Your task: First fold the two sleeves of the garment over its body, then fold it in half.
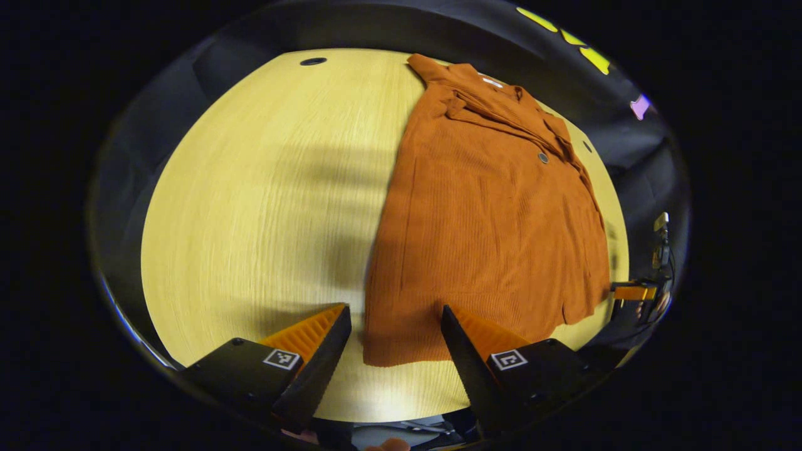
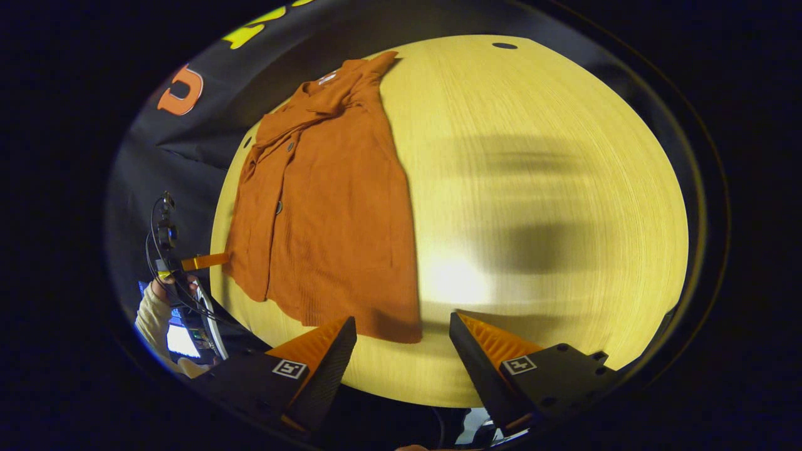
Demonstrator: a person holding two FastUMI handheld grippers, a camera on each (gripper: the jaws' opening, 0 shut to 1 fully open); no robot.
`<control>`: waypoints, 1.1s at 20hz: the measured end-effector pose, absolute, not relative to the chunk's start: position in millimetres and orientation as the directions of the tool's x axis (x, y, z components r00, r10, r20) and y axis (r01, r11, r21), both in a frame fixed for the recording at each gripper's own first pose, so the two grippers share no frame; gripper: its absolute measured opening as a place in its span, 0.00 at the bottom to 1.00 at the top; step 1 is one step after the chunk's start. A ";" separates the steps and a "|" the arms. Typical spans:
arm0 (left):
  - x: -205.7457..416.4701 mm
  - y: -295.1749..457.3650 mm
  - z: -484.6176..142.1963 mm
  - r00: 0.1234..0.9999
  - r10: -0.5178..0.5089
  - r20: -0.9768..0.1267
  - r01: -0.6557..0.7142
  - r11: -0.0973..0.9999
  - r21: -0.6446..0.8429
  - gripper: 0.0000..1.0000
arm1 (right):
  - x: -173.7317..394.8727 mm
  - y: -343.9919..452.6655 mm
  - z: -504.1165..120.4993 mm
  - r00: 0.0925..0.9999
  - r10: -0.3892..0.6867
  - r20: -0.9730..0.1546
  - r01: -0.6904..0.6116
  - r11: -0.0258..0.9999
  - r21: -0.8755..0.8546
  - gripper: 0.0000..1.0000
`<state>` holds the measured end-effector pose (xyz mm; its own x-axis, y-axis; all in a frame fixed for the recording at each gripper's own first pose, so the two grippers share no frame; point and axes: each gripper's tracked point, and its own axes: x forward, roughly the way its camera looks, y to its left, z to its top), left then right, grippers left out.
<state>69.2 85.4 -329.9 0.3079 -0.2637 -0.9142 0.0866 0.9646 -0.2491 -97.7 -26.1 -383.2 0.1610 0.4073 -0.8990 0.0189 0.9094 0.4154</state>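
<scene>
One rust-orange ribbed button-front garment [image 1: 495,225] is lying flat on the pale yellow wood-grain worktop [image 1: 263,207], its collar pointing toward the far edge and its hem lying nearest the cameras. Both sleeves are appearing already folded in over the body, giving a narrow, roughly rectangular outline, with dark buttons showing along the front placket.

In the left gripper view, the left gripper [image 1: 396,313] is hovering above the hem's near corner with its fingers spread apart, grasping nothing.

In the right gripper view, the same garment [image 2: 326,207] is occupying the left part of the worktop [image 2: 539,188], and the right gripper [image 2: 403,322] is hanging open just beside the hem's near corner, gripping nothing. A sleeved hand [image 2: 153,313] is showing at the far left of this view.
</scene>
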 end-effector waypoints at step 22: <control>28.2 58.2 -346.0 0.044 -0.447 -0.893 0.067 0.893 -0.444 0.34 | -77.3 20.9 -392.7 0.016 0.561 -0.828 0.135 0.819 0.557 0.35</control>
